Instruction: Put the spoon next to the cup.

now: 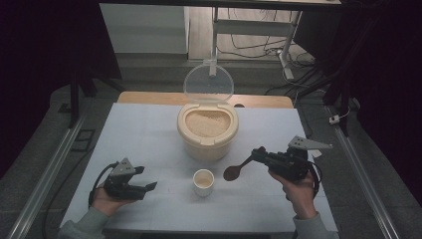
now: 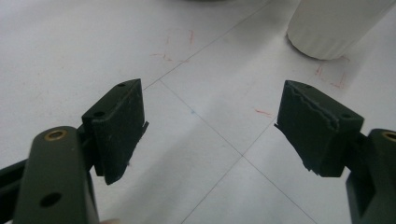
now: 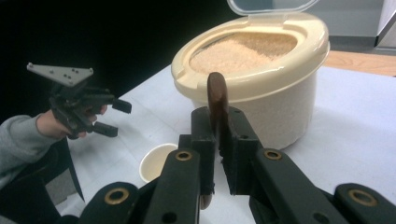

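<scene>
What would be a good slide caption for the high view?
Right gripper holds a brown spoon between a rice tub and small cup; left gripper waits open.

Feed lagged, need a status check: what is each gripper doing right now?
Left gripper: open, empty, beside the cup.
Right gripper: closed on the brown spoon, near the rice container.

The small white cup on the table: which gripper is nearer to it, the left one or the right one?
Left, narrowly. The left gripper lies open just left of the cup; the right gripper, holding the brown spoon, hovers up to its right.
</scene>
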Motion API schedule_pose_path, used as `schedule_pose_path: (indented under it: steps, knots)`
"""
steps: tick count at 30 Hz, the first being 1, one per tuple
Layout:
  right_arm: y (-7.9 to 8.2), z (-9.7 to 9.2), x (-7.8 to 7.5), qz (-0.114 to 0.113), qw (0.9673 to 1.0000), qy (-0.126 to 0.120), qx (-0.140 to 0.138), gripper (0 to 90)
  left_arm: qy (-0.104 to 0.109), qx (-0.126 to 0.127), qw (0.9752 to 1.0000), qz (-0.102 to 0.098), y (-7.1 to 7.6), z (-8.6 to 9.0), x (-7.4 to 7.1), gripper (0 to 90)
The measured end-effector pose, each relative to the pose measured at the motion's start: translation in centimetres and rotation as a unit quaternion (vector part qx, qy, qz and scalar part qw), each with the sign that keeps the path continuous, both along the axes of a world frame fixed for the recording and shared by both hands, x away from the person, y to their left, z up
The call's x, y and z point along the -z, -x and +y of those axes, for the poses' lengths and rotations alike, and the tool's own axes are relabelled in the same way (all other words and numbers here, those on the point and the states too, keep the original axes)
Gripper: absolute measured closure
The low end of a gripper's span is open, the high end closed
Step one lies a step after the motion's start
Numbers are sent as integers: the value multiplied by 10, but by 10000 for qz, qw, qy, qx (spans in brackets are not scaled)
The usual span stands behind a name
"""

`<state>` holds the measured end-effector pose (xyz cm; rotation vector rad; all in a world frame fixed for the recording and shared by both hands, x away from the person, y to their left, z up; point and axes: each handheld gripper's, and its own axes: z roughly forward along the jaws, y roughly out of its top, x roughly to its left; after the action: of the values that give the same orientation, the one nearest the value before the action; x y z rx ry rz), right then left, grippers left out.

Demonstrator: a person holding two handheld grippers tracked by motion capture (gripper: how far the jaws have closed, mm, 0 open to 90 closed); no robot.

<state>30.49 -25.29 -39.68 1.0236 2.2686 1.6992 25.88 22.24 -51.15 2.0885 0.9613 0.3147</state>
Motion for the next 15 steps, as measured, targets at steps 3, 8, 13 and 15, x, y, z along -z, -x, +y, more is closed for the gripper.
schedule_pose_path:
  steps: [3, 8, 13, 15]
  knots:
    - [0, 3, 0, 62, 9999, 88, -74, 838, -7, 9, 10000, 4, 0, 0, 0, 232]
    - [0, 8, 0, 181, 9992, 255, -262, 838, -5, 14, 10000, 6, 0, 0, 0, 232]
    - [0, 14, 1, 363, 9976, 407, -425, 838, -20, 30, 10000, 3, 0, 0, 0, 232]
    - [0, 17, 3, 437, 9968, 464, -487, 838, -26, 35, 10000, 8, 0, 0, 0, 232]
